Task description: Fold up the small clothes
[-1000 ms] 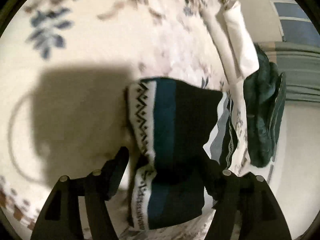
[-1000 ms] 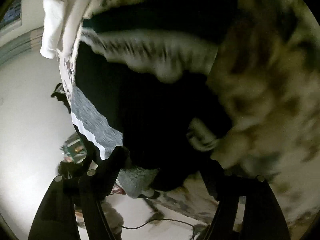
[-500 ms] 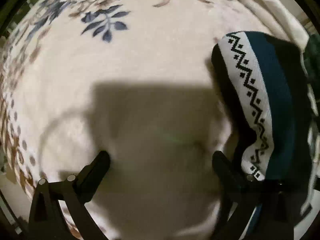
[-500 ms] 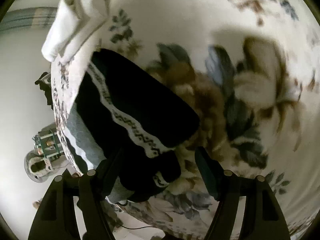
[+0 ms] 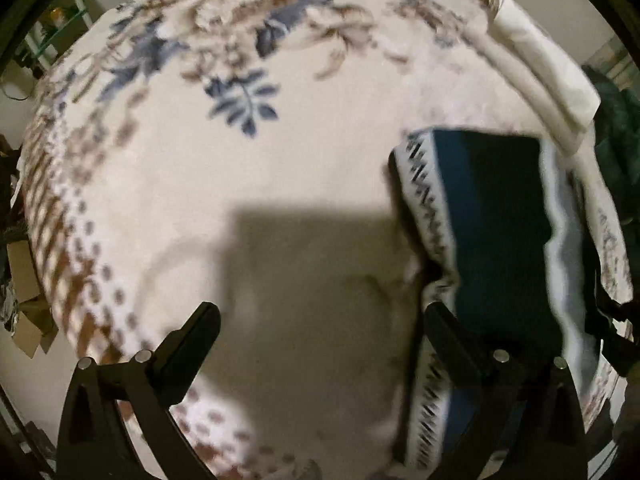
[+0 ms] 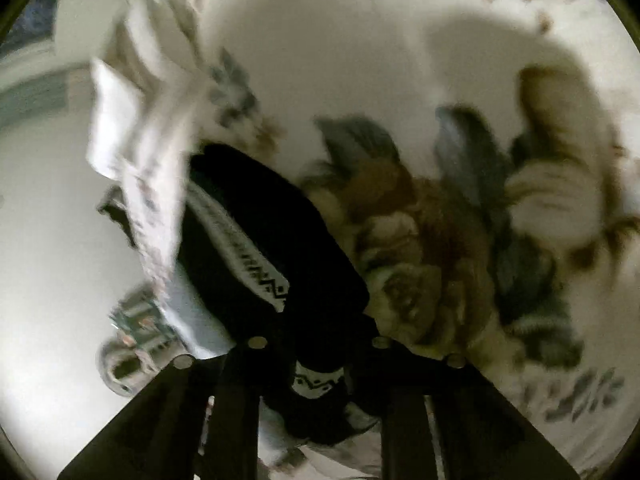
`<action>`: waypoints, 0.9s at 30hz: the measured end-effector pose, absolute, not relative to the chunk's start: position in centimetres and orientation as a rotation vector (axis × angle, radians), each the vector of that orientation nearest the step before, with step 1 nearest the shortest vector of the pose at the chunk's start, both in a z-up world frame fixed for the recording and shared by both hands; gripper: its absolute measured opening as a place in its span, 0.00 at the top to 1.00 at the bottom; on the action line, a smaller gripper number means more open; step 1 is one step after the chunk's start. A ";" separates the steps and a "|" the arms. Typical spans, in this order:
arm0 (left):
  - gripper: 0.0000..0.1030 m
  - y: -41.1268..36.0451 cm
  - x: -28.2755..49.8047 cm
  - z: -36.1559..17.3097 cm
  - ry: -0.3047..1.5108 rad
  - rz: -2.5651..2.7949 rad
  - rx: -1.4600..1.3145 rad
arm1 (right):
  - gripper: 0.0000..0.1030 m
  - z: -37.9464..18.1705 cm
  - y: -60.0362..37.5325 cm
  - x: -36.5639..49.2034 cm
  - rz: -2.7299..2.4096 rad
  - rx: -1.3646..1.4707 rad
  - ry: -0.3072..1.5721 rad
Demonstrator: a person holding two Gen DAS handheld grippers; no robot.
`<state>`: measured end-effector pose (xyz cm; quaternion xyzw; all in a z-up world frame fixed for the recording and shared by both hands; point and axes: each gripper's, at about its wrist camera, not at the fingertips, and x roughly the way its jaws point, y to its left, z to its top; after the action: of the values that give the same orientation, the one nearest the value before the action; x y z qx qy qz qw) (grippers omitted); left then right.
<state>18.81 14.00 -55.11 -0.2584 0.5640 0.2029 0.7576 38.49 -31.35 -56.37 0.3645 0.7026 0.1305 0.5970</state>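
A folded dark sweater [image 5: 496,232] with teal, black and white zigzag bands lies on the floral blanket [image 5: 248,184] near its right edge. My left gripper [image 5: 320,328] is open and empty over bare blanket, its right finger [image 5: 452,336] just beside the sweater. In the right wrist view the same sweater [image 6: 272,240] lies at the blanket's edge, and my right gripper [image 6: 320,364] has its fingers narrowed around the sweater's near end, a white-patterned fold showing between them.
A folded white cloth [image 5: 548,72] lies at the blanket's far right edge, also in the right wrist view [image 6: 120,120]. A dark green garment [image 5: 616,136] hangs beyond it. The floor below shows a small green object [image 6: 136,320]. Cardboard boxes [image 5: 20,312] sit left.
My left gripper has drawn back and up from the sweater, showing more blanket. My right gripper has narrowed from open to closed on the sweater's near end.
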 end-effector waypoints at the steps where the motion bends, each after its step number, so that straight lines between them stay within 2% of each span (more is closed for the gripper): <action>1: 0.00 13.9 18.4 -54.4 1.214 0.439 -0.575 | 0.85 -55.3 -31.9 38.5 0.306 0.847 1.606; 4: 0.00 14.0 18.8 -52.7 1.194 0.431 -0.592 | 0.85 -53.2 -33.1 38.7 0.268 0.748 1.565; 5: 0.00 14.1 19.2 -52.5 1.187 0.421 -0.605 | 0.84 -53.6 -33.1 38.8 0.246 0.704 1.583; 6: 0.00 14.4 19.8 -52.5 1.179 0.416 -0.618 | 0.78 -54.9 -33.0 38.9 0.213 0.683 1.639; 8: 0.00 15.0 21.2 -52.7 1.168 0.414 -0.654 | 0.76 -56.1 -32.9 38.8 0.204 0.708 1.709; 9: 0.00 15.6 21.9 -52.8 1.163 0.411 -0.685 | 0.68 -56.0 -32.9 38.3 0.216 0.734 1.711; 10: 0.00 16.3 22.8 -53.1 1.150 0.385 -0.746 | 0.56 -55.8 -33.0 37.7 0.225 0.749 1.701; 12: 0.00 17.5 24.3 -54.1 1.140 0.326 -0.849 | 0.50 -55.0 -33.1 36.0 0.256 0.805 1.678; 14: 0.01 18.0 26.1 -55.4 1.145 0.250 -0.931 | 0.50 -55.4 -32.7 34.3 0.281 0.865 1.710; 16: 0.28 17.8 27.5 -56.2 1.153 0.204 -0.940 | 0.50 -56.3 -31.5 32.6 0.334 0.939 1.739; 17: 0.64 17.6 28.0 -56.4 1.141 0.175 -0.944 | 0.50 -57.0 -30.7 31.8 0.343 0.951 1.761; 18: 0.67 17.4 28.7 -56.6 1.153 0.171 -0.941 | 0.50 -57.4 -30.1 31.3 0.346 0.959 1.770; 19: 0.72 17.1 29.4 -56.2 1.146 0.185 -0.903 | 0.57 -57.7 -29.4 30.9 0.357 0.969 1.771; 20: 0.78 17.0 29.7 -55.8 1.136 0.193 -0.877 | 0.71 -57.9 -28.4 30.5 0.370 0.970 1.757; 21: 0.81 17.0 30.0 -55.5 1.133 0.199 -0.871 | 0.93 -57.9 -27.8 30.3 0.371 0.954 1.756; 25: 0.92 18.5 31.4 -56.3 1.124 0.215 -0.895 | 0.94 -56.9 -27.6 29.3 0.290 0.823 1.740; 27: 0.93 19.5 31.6 -57.2 1.131 0.203 -0.945 | 0.94 -57.5 -28.0 29.2 0.289 0.815 1.774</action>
<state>31.61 19.47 -57.22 -0.4303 0.5149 0.0926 0.7356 29.15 -27.96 -57.51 0.3444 0.7500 0.1223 0.5513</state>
